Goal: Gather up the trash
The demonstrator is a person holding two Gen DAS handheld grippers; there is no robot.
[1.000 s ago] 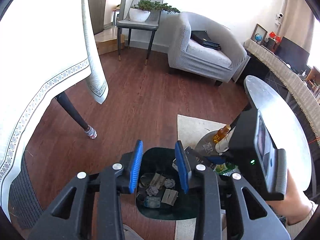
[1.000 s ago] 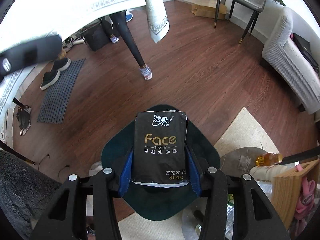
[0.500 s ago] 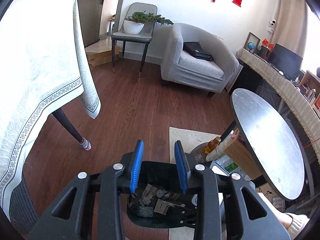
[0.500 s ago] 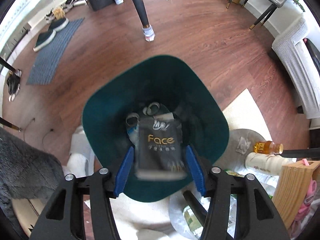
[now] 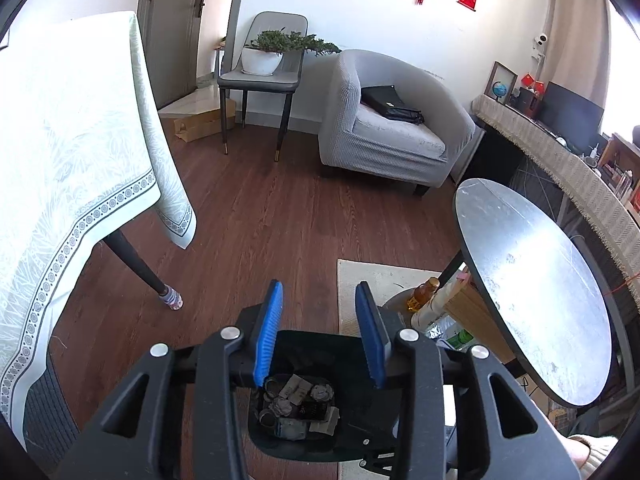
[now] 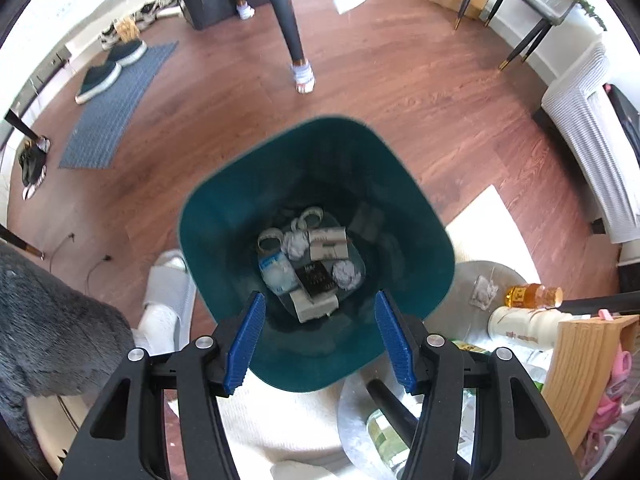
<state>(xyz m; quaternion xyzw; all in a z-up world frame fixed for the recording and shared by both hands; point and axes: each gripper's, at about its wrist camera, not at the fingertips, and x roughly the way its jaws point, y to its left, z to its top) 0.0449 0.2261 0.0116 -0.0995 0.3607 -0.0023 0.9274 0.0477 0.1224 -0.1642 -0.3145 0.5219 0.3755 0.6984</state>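
Both tools gape empty: right tool (image 6: 320,334) above the bin (image 6: 224,216) holding the tissue pack (image 6: 316,279); left tool (image 5: 319,328) likewise.

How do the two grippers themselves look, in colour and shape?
Both look alike. The left gripper and the right gripper have matte black angular frames with triangular cut-outs and round silver bolts at the joints. Each carries two flat fingers with ribbed blue pads. No cables or markings show. A cream knitted cuff appears at the left view's edge.

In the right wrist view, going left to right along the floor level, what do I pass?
Grey mat → white slipper → green trash bin → amber bottle → wooden rack.
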